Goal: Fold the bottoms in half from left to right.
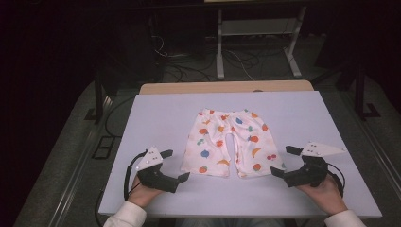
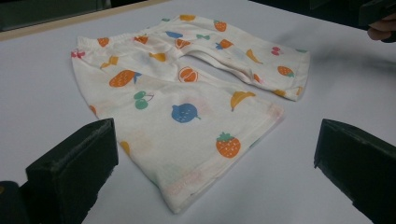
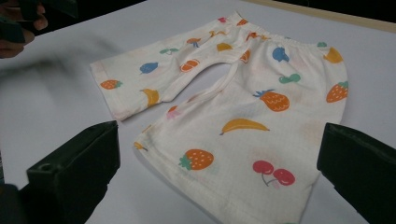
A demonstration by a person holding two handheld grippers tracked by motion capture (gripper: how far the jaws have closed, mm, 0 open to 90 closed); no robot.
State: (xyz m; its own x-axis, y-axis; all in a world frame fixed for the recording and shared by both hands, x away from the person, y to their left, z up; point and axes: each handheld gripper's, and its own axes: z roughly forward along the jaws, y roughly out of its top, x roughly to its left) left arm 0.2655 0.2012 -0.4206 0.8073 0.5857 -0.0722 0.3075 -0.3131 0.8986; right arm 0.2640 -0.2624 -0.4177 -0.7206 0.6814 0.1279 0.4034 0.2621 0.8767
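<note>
A pair of small white shorts (image 1: pixel 227 142) printed with coloured fruit lies flat in the middle of the table, waistband far, leg hems near me. My left gripper (image 1: pixel 177 164) stands open just left of the left leg hem, nothing between its jaws. In the left gripper view the shorts (image 2: pixel 187 102) lie ahead between the jaws. My right gripper (image 1: pixel 283 161) is open just right of the right leg hem. The right gripper view has the shorts (image 3: pixel 247 112) close ahead, the near hem between its jaws.
The white table top (image 1: pixel 151 118) has bare room on both sides of the shorts. A wooden strip (image 1: pixel 227 87) runs along its far edge. Behind it are metal stand legs (image 1: pixel 220 56) and cables on a dark floor.
</note>
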